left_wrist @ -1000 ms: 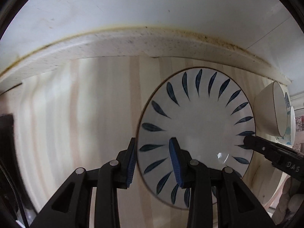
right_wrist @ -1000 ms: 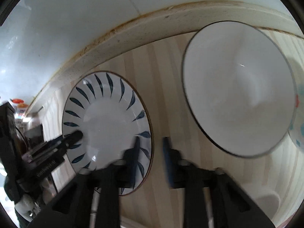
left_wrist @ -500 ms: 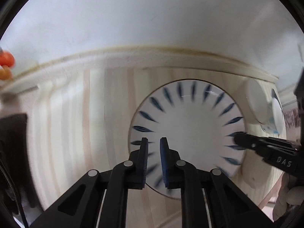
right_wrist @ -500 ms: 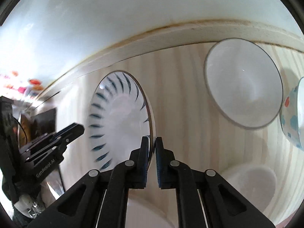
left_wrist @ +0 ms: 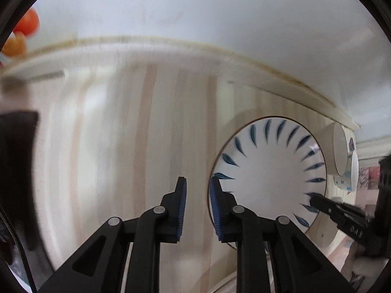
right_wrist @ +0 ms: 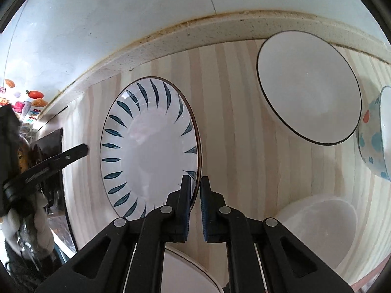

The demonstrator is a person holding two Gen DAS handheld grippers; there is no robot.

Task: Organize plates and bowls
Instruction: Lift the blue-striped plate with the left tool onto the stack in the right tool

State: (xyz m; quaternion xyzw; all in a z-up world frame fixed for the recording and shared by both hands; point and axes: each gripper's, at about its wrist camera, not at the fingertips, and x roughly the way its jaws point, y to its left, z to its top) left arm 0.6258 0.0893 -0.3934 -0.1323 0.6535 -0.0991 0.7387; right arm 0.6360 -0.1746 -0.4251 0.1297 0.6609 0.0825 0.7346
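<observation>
A white plate (right_wrist: 146, 151) with dark blue leaf strokes round its rim lies on the pale wooden counter (right_wrist: 232, 146). My right gripper (right_wrist: 194, 183) is shut on the plate's right rim, which passes between its blue pads. In the left wrist view the plate (left_wrist: 266, 180) sits to the right. My left gripper (left_wrist: 198, 183) is open a little, with only bare wood in the gap, and its right finger is at the plate's left edge. From the right wrist view the left gripper (right_wrist: 80, 150) stands just clear of the plate.
A white bowl with a dark rim (right_wrist: 310, 90) sits at the back right, a blue-and-red dotted bowl (right_wrist: 374, 141) beside it. A translucent white bowl (right_wrist: 317, 224) and another white dish (right_wrist: 185, 273) lie near me. A black object (right_wrist: 52, 146) is at the left.
My left gripper closed on the plate's left rim, then let go, opened a little and slid left off it. My right gripper closed onto the plate's right rim.
</observation>
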